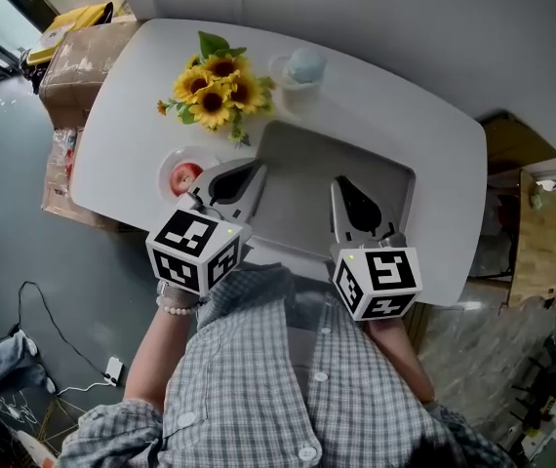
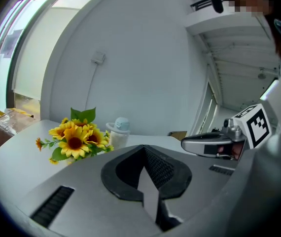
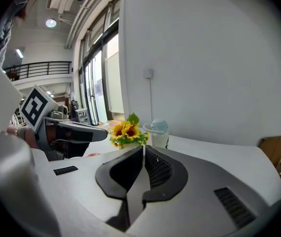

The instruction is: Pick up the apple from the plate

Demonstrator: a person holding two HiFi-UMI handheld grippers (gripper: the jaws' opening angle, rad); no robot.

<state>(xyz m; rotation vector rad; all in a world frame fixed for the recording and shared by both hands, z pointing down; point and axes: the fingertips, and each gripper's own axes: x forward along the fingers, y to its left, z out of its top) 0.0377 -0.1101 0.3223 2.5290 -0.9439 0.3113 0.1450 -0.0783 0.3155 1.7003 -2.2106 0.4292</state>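
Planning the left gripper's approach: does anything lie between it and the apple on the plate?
No: in the head view only the plate's rim separates the left gripper from the apple.

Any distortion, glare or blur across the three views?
Head view: sharp, evenly lit, table edges bowed. Left gripper view: strong fisheye, black vignetted corners, window blown out. Right gripper view: same fisheye and vignette, windows bright, sunflowers in focus.
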